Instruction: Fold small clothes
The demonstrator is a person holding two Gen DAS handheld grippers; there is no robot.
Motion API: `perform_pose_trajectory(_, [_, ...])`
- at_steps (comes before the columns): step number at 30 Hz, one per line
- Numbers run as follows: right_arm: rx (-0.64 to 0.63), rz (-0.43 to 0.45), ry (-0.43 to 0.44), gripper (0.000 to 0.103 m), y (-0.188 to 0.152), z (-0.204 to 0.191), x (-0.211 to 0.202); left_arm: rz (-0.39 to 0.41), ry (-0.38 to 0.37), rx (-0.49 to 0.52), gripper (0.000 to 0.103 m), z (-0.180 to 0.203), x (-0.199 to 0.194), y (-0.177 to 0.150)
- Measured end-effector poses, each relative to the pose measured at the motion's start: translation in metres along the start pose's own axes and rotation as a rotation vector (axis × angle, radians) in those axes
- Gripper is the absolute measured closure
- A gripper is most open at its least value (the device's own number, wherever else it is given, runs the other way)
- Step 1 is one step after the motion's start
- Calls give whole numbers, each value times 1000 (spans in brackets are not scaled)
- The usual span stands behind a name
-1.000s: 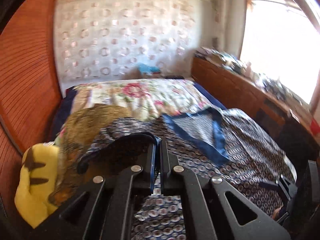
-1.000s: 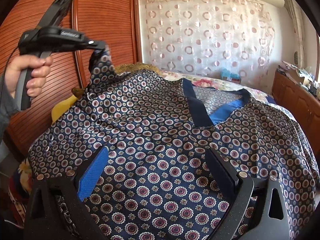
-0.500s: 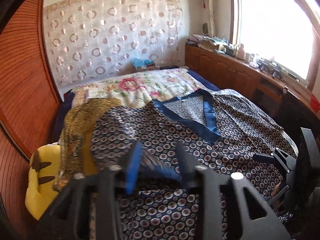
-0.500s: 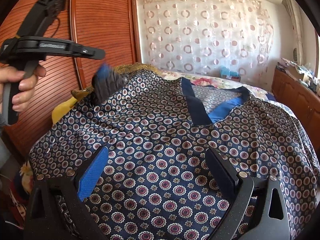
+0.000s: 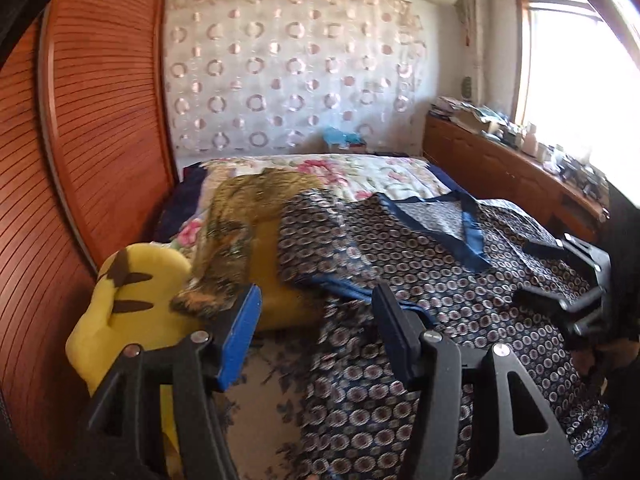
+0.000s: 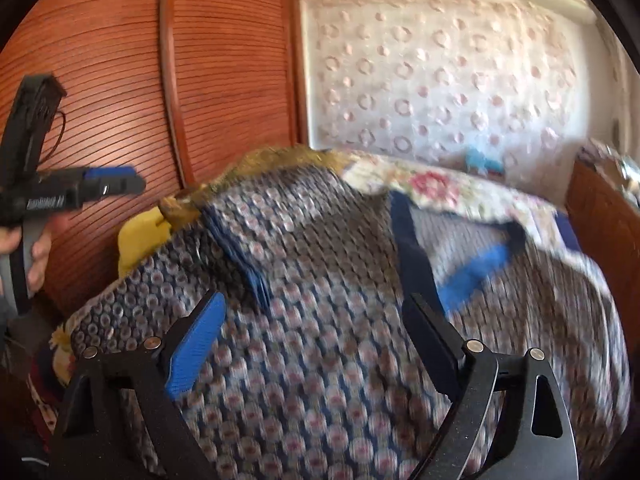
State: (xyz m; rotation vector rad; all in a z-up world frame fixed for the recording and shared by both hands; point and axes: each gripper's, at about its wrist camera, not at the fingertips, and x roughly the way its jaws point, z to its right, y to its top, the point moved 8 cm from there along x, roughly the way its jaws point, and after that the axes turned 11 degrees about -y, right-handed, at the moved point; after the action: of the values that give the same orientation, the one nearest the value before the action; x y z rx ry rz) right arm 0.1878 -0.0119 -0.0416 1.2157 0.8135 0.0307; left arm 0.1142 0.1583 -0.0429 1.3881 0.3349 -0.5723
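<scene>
A silky navy top (image 5: 460, 296) printed all over with small pale rings lies spread across the bed (image 5: 360, 172), its plain blue V-neck band toward the far side and one sleeve folded in over the body so that a blue hem edge shows. The cloth looks thin and smooth, draping in soft ripples over the floral quilt beneath. Beside its left edge sit an olive-gold, coarse-looking garment (image 5: 240, 224) and a plush yellow cushion (image 5: 132, 308) with dark brown marks. The left gripper (image 5: 316, 332) has flat rectangular pads, one faced in blue; its jaws have just been opening and now stand apart over the bed, the near edge of the top below them and nothing pressed between the pads. The right gripper (image 6: 316, 340) is also spread wide, having narrowed a little, above the blurred patterned cloth with no fabric clamped. Only the left wrist view shows the window, the cluttered wooden ledge (image 5: 520, 160) and the wall air conditioner; only the right wrist view shows a hand (image 6: 38, 248) round the left tool's grey handle against the ribbed reddish wardrobe door (image 6: 120, 60).
</scene>
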Motion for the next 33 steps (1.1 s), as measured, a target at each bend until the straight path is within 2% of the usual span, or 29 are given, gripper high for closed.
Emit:
perform_pose_trajectory(3, [-52,30,22,12,24,-20,19,2,3,-34,46,-9,-6,-9])
perform_pose_trajectory(6, [-60,-7,99,13,37,-42,46,-4,4,-56,46,-16,-12,-20])
perform_pose_trajectory(8, [-63,-37,148,19,43,-57,65,-14,1,-63,46,-18,-12,-26])
perform_pose_trajectory(11, [-82,-102,200,38,47,-79,91,-38,-3,-68,46,-21,-12,-37])
perform_pose_trajectory(13, [-104,-150,217,38,50,-96,107,-43,0,-72,46,-25,-12,-39])
perform_pose_trajectory(17, [-193,-168,209,39,58,-127,125,-59,10,-79,46,-31,-13,-43])
perform_pose_trajectory(19, [-233,-182,199,58,55,-138,134,-56,8,-82,46,-33,-15,-43])
perform_pose_trajectory(20, [-254,-187,189,80,54,-141,137,-53,7,-81,46,-32,-16,-43])
perform_pose_trajectory(21, [-283,-192,167,88,52,-144,141,-50,6,-80,46,-32,-17,-43])
perform_pose_trajectory(24, [-310,-166,152,95,53,-140,141,-51,4,-77,46,-32,-18,-45])
perform_pose_trajectory(29, [-197,-141,153,96,73,-112,140,-70,-10,-81,46,-28,-12,-49])
perform_pose_trajectory(33, [-141,-130,63,96,87,-76,143,-79,-19,-71,46,-21,-4,-47])
